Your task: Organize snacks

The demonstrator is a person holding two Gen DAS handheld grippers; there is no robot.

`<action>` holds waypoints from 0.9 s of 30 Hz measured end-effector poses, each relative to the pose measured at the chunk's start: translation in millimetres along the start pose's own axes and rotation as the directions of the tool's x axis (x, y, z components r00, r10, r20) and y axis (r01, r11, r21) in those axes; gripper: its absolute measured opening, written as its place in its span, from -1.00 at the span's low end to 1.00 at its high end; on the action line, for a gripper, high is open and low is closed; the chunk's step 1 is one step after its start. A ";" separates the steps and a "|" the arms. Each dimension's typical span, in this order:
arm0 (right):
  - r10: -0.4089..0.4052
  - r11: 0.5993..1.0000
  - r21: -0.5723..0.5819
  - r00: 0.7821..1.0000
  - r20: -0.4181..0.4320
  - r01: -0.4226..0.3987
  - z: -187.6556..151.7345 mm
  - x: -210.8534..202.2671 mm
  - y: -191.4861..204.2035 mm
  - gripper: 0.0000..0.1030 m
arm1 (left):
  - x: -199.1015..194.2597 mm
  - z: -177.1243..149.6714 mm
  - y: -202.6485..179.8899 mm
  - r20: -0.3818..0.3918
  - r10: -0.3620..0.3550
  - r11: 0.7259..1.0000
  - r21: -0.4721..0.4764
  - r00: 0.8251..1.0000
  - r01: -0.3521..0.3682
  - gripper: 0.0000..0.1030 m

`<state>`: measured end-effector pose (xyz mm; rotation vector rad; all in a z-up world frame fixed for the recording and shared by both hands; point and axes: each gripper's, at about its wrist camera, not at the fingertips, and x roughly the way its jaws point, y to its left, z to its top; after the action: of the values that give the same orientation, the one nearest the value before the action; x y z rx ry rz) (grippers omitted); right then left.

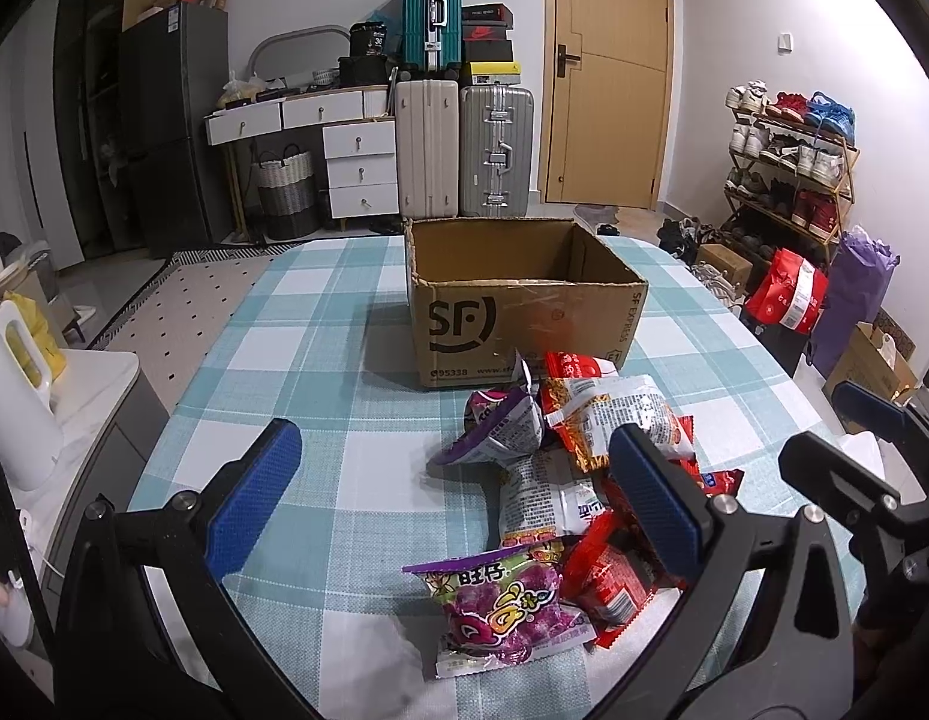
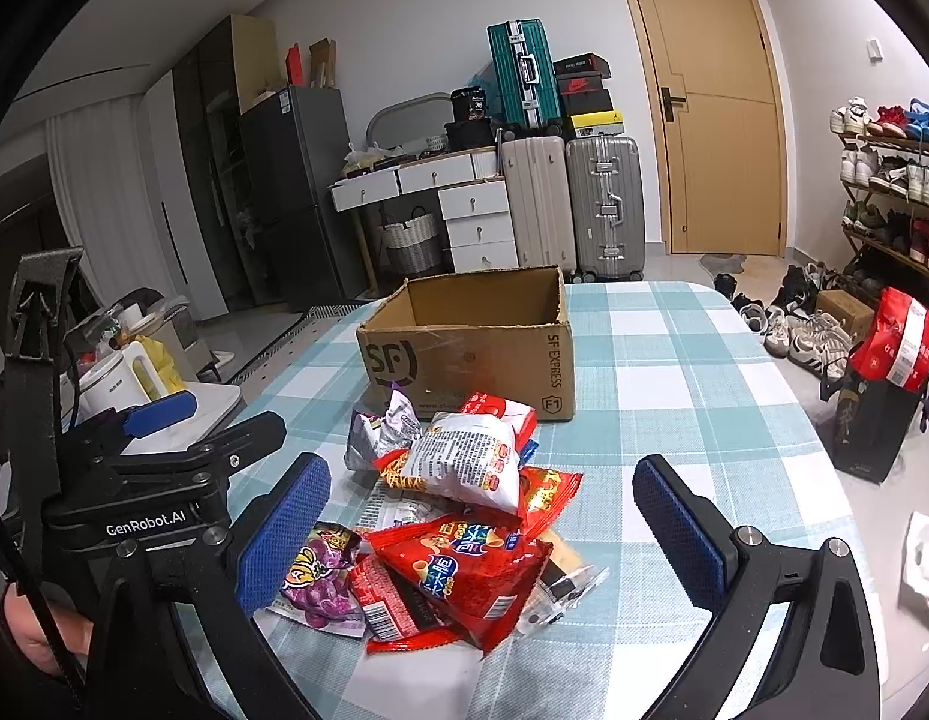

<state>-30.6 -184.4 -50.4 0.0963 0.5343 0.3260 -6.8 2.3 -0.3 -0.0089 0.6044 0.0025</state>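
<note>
Since nothing's in the box yet as far as the visible inside shows, step in hand looks like the first pick: grab one packet off the pile, drop it in.

Tabletop [image 1: 296, 324], checked cloth, carries everything. Cardboard box [image 1: 524, 312] sits open-topped toward the far edge, roughly mid-width. Snack pile [image 2: 464, 510] lies just nearside of it, top packets nearly touching the box front.

Left gripper [image 1: 458, 498] is spread wide w/ nothing held, hanging over the pile's left part. Right gripper [image 2: 482, 522] also spread wide, empty, straddling the pile.

Best bet: take a top, loose item first, e.g. the white puffy bag [image 2: 464, 468], not a buried one, so the rest doesn't drag. The purple grape candy bag [image 1: 500, 606] at the near edge is free-lying too; good for the left. Pinch at a seam or flat edge, since puffed foil prob slips. One packet per grab, lift clear, release low inside the box.
</note>
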 end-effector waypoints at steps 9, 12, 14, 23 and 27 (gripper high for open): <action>-0.002 1.000 -0.006 1.000 0.003 0.002 -0.4 0.2 1.9 1.00 | -1.1 -1.2 1.9 0.000 0.003 1.000 -0.005 1.000 -0.003 0.99; -0.002 1.000 -0.004 1.000 0.003 0.002 -0.7 1.0 2.9 1.00 | -2.7 -1.7 2.3 0.000 0.005 1.000 -0.003 1.000 -0.005 0.99; -0.002 1.000 -0.005 1.000 0.003 0.002 -0.6 0.2 3.1 1.00 | -1.8 -1.6 2.6 -0.001 0.003 1.000 -0.006 1.000 -0.003 0.99; -0.002 1.000 -0.004 1.000 0.004 0.002 -0.9 0.1 3.4 1.00 | -1.1 -6.3 2.4 -0.003 0.008 1.000 -0.007 1.000 -0.008 0.99; -0.001 1.000 -0.005 1.000 0.004 0.001 -0.9 -0.4 2.8 1.00 | 0.1 -6.8 4.5 0.005 0.014 1.000 -0.019 1.000 -0.014 0.99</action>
<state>-32.1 -181.9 -50.4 0.0918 0.5293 0.3256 -10.7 6.8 -6.0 -0.0234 0.5989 0.0217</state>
